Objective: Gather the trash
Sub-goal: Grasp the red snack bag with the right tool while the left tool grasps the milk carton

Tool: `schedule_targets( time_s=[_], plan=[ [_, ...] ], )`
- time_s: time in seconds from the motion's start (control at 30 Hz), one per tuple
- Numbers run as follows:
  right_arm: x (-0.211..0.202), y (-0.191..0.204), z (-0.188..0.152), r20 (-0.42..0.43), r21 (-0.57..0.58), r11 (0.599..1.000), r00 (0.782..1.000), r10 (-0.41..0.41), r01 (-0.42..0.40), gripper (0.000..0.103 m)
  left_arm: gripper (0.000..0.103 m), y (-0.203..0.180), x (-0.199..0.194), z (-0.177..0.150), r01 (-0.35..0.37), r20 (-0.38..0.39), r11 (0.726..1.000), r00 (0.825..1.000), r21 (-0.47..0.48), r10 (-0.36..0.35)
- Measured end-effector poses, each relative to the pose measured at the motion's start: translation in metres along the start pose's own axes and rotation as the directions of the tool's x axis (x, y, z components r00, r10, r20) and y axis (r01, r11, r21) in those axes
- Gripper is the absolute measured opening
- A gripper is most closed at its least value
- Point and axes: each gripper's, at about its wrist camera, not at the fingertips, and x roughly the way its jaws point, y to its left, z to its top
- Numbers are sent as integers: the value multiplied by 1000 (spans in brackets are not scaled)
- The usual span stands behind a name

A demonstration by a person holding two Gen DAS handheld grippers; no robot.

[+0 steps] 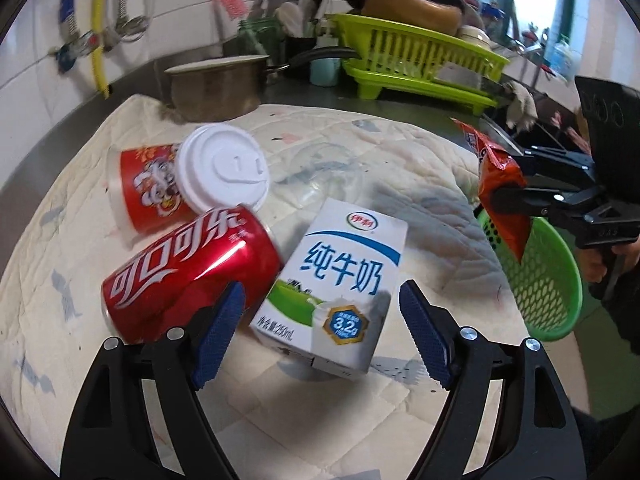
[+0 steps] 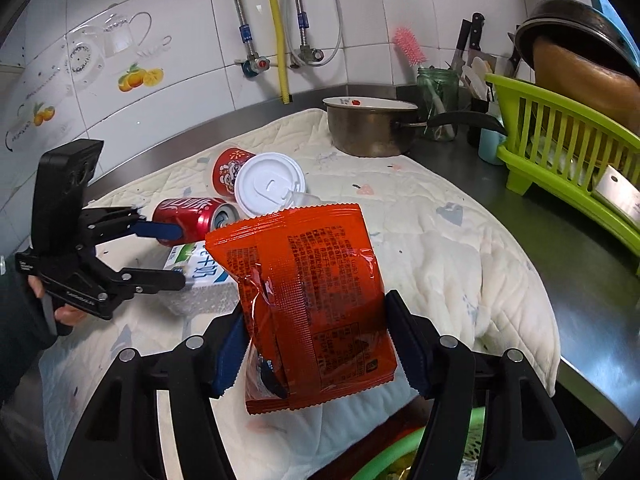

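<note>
My left gripper (image 1: 320, 332) is open, its blue pads on either side of a white milk carton (image 1: 336, 276) lying on the quilted cloth. A red cola can (image 1: 188, 276) lies just left of the carton. A red paper cup with a white lid (image 1: 188, 184) lies behind them. My right gripper (image 2: 316, 344) is shut on an orange snack bag (image 2: 308, 300) and holds it above the green mesh basket (image 1: 536, 280). The basket rim also shows in the right wrist view (image 2: 396, 448). The left gripper (image 2: 172, 256) shows there over the carton (image 2: 200, 268).
The white quilted cloth (image 1: 360, 152) covers a steel counter. A metal pot (image 1: 216, 84) stands at the back. A lime dish rack (image 1: 416, 60) with a wok stands at the back right. A clear plastic lid (image 1: 320, 176) lies on the cloth.
</note>
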Motion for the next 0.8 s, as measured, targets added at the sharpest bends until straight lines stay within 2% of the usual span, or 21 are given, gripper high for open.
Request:
schedule_targets(
  time_s=[0.1,0.47,0.6,0.8],
  plan=[
    [-4,-1,-5,-6,10,1000,1000,0,0,63,79,1,9,4,-16,-23,1000,1000,6,16],
    [-35,-13,-35,-12,40,999,999,-33,34,63,74,-22,10,0,66,-51,996,997,61,-63],
    [-46,-20,-49,-19,62,997,999,-46,47,63,73,-29,22,4,13,-89,995,996,98,-4],
    [-59,-29,-73,-49,76,993,995,-91,95,63,73,-34,37,7,-15,-113,993,993,113,28]
  ],
)
